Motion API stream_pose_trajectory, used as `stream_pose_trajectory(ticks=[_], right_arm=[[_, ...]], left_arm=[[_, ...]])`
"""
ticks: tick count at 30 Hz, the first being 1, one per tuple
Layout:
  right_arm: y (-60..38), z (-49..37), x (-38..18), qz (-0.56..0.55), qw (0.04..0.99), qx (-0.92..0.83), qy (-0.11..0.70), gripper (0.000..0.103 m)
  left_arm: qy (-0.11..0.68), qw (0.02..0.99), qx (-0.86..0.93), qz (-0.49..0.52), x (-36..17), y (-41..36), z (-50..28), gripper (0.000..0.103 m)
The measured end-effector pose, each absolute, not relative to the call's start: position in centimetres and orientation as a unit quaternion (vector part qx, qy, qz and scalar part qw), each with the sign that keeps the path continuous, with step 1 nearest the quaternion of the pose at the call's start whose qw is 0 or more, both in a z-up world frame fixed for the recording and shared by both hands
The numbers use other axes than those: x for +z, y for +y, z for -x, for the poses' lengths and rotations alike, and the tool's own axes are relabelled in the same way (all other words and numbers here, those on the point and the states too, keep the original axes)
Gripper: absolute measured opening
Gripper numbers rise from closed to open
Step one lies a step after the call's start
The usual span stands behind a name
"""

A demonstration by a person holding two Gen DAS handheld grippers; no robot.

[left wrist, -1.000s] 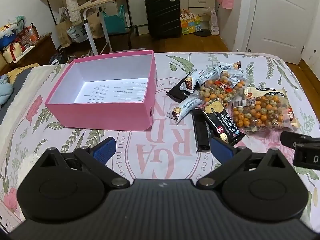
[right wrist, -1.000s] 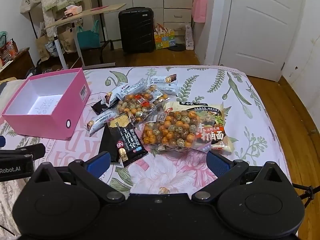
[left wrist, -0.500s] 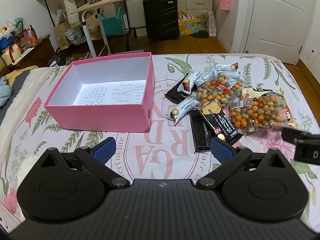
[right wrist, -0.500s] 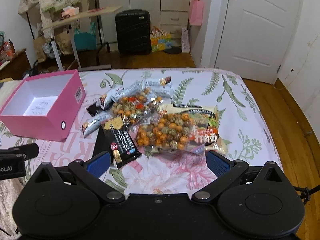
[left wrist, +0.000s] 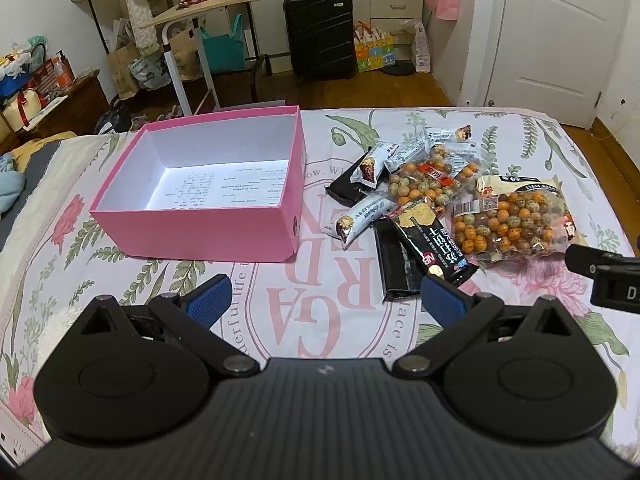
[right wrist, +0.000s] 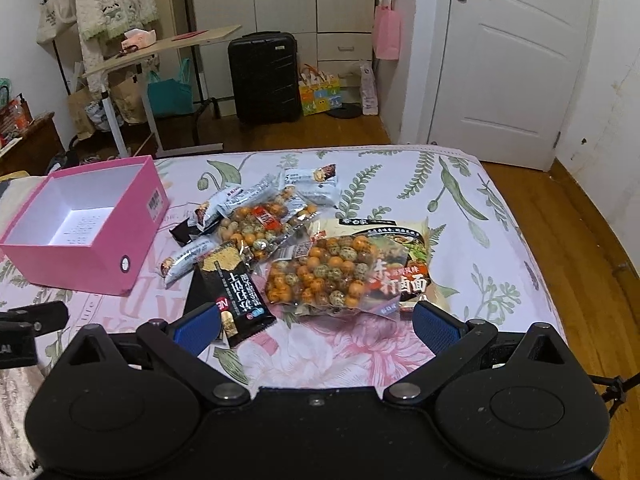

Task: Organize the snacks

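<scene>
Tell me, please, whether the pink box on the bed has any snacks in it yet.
Empty. The pink box shows only its bare white floor with faint print; the snacks all lie beside it.

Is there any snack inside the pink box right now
No, the pink box shows only its bare white printed floor, and the snack packets all lie on the bedspread to its right.

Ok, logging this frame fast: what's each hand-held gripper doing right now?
Left hand-held gripper: open, holding nothing.
Right hand-held gripper: open, holding nothing.
</scene>
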State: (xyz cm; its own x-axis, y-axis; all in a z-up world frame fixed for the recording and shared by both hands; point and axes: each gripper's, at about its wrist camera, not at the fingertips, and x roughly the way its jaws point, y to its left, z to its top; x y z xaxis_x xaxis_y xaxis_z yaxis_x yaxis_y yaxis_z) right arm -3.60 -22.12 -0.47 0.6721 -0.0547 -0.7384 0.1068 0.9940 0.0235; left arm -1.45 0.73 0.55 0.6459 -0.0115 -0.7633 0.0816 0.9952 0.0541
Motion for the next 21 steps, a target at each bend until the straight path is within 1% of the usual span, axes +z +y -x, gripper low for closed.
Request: stream_pose_trajectory(ticks=[21], right_arm=[[-22.1, 4.3, 0.0, -0.025, 0.916, -0.035, 0.4, 0.103]], left_arm=[[0.436, 0.9, -0.02, -0.023, -0.5, 1.0, 1.6, 0.103]])
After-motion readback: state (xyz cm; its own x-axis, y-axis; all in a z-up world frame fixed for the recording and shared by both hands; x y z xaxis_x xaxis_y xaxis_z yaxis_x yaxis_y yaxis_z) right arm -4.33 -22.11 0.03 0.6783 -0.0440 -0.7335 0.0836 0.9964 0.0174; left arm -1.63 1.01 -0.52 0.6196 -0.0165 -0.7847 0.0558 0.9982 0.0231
